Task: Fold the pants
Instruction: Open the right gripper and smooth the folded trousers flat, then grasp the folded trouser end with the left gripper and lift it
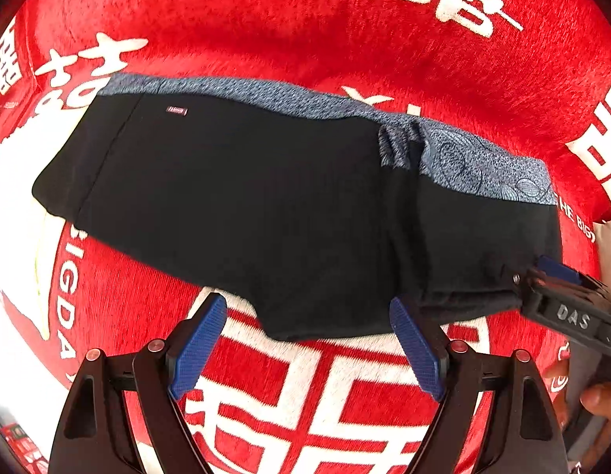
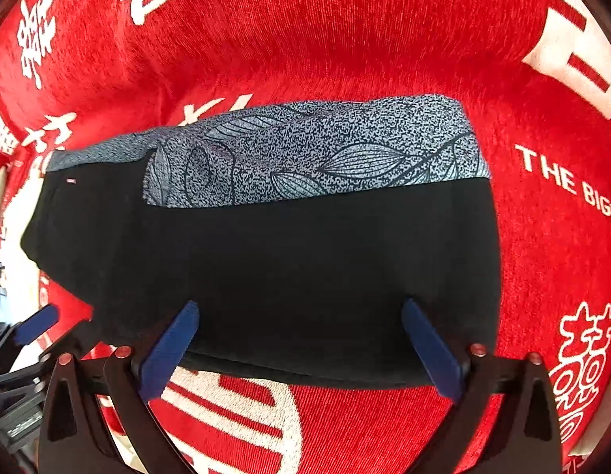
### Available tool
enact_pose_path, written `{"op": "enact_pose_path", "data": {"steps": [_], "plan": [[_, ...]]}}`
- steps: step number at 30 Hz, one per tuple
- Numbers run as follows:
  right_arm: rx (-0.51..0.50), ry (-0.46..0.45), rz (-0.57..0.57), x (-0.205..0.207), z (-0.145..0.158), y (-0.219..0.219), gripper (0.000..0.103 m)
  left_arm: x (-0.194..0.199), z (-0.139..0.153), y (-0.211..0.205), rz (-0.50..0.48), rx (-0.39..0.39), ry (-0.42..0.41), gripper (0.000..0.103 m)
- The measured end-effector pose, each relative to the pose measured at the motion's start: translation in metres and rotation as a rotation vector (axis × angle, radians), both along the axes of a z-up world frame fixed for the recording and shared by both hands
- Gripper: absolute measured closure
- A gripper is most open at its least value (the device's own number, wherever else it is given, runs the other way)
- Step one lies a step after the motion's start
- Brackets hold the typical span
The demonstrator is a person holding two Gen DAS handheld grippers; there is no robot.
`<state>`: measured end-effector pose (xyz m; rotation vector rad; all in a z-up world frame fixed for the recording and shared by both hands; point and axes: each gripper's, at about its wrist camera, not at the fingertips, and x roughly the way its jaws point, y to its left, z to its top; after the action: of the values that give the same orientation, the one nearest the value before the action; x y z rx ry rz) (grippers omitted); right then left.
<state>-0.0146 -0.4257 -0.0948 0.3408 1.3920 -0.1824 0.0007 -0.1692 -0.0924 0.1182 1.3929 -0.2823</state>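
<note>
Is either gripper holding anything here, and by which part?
Nothing held: left gripper and right gripper are both open beside the folded black pants.

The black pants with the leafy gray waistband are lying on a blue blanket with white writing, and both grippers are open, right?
Not quite: the blanket is red, not blue, as the right wrist view shows. The rest holds: the black pants with the leafy gray waistband lie on it, it has white writing, and the left gripper and right gripper are both open.
</note>
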Motion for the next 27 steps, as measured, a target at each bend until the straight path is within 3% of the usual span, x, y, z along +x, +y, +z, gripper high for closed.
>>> {"op": "enact_pose_path", "data": {"steps": [15, 27], "plan": [[-0.132, 0.056, 0.018, 0.009, -0.007, 0.019, 0.0, 0.009, 0.002, 0.058, 0.058, -0.069, 0.025, 0.018], [-0.154, 0.082, -0.024, 0.021, -0.005, 0.03, 0.0, 0.028, -0.003, 0.102, 0.13, -0.084, 0.016, 0.018]]}}
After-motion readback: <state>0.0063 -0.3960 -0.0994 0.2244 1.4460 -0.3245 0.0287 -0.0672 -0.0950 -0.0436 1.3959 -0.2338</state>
